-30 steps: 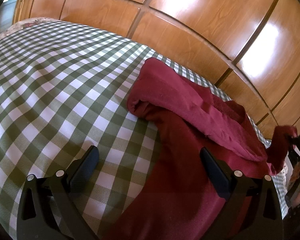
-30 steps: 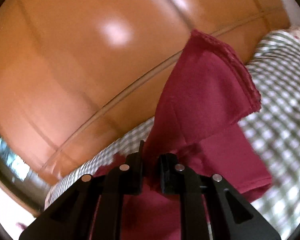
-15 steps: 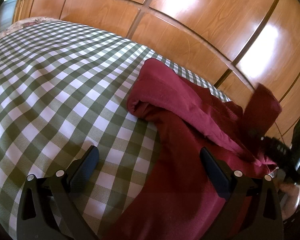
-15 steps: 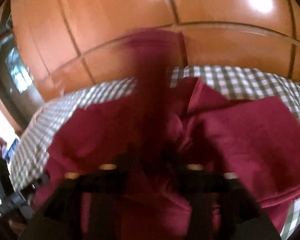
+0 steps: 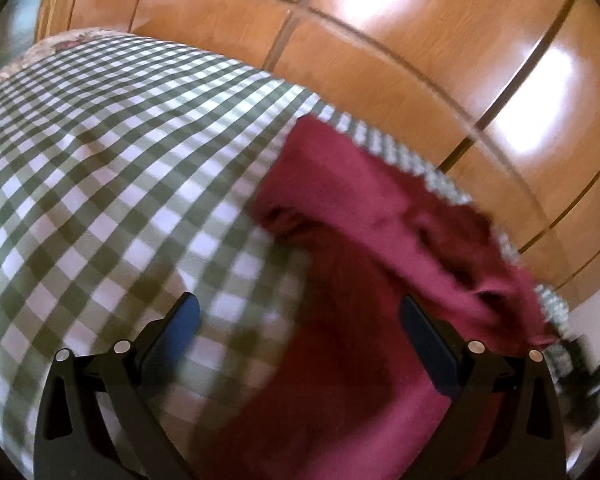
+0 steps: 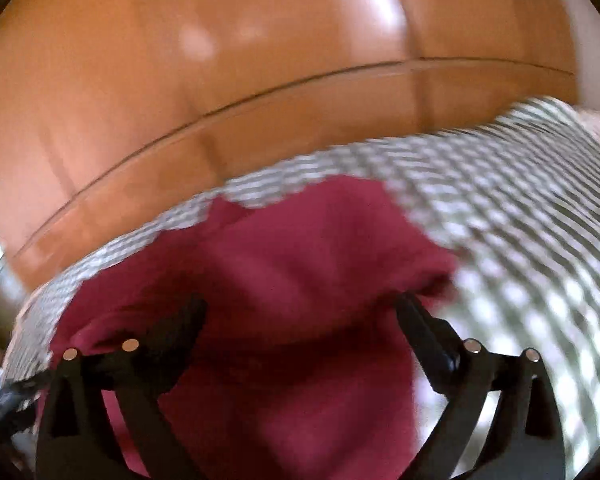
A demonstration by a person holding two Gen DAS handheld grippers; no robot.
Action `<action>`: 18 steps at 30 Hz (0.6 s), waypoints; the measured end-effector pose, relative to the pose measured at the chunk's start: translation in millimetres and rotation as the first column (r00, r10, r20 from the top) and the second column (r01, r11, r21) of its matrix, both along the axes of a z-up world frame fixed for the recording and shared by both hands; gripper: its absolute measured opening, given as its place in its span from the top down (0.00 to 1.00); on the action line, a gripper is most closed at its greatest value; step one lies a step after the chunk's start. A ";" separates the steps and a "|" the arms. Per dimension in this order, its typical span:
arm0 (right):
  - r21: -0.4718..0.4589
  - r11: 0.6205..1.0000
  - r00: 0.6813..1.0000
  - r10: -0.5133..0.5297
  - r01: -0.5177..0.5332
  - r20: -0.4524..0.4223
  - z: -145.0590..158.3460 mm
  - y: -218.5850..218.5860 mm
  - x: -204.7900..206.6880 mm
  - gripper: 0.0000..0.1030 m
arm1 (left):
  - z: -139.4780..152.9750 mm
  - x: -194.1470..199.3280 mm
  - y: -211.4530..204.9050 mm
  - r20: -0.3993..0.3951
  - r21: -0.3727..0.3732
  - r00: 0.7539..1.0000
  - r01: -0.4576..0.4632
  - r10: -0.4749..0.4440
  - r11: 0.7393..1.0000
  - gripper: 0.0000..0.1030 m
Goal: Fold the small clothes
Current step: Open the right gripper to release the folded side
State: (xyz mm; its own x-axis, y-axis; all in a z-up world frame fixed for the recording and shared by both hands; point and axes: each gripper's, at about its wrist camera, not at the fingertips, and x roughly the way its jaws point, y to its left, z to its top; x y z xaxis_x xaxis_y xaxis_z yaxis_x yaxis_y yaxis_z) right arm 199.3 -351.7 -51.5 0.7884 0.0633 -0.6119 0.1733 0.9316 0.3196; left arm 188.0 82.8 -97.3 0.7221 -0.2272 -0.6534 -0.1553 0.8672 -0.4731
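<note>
Wood panel wall (image 5: 400, 52) behind bed, glossy, dark seams between panels. Checked sheet (image 5: 112, 168), green and white, covers bed up to wall. Dark red garment (image 5: 380, 280) lies rumpled on sheet near wall edge, one thick fold running across its top. Left gripper (image 5: 300, 320): fingers spread wide, nothing between, one over sheet, other over garment. Right gripper (image 6: 300, 316): fingers spread wide above garment (image 6: 292, 264), holding nothing. Both views motion-blurred.
</note>
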 end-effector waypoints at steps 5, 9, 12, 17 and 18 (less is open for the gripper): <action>0.013 0.981 0.978 -0.192 0.193 -0.081 -12.9 -31.8 -11.7 0.03 | 44.2 11.3 -33.2 0.076 -0.055 0.994 0.078 -0.074 0.995 0.08; 0.051 0.965 0.960 -0.249 0.257 -0.127 -26.1 -46.9 -16.8 0.03 | 47.7 51.1 -67.9 0.000 -0.074 0.987 0.161 -0.161 0.984 0.17; 0.044 0.955 0.949 -0.287 0.295 -0.130 -27.8 -51.5 -23.0 0.03 | 32.5 85.5 -87.4 -0.096 -0.080 0.977 0.183 -0.190 0.980 0.24; 0.055 0.931 0.928 -0.352 0.361 -0.122 -28.4 -57.1 -29.0 0.03 | -0.2 125.0 -109.7 -0.260 -0.093 0.942 0.194 -0.212 0.977 0.51; 0.065 0.930 0.928 -0.354 0.363 -0.121 -29.0 -58.2 -29.9 0.03 | -0.5 125.7 -112.2 -0.249 -0.073 0.946 0.195 -0.207 0.978 0.71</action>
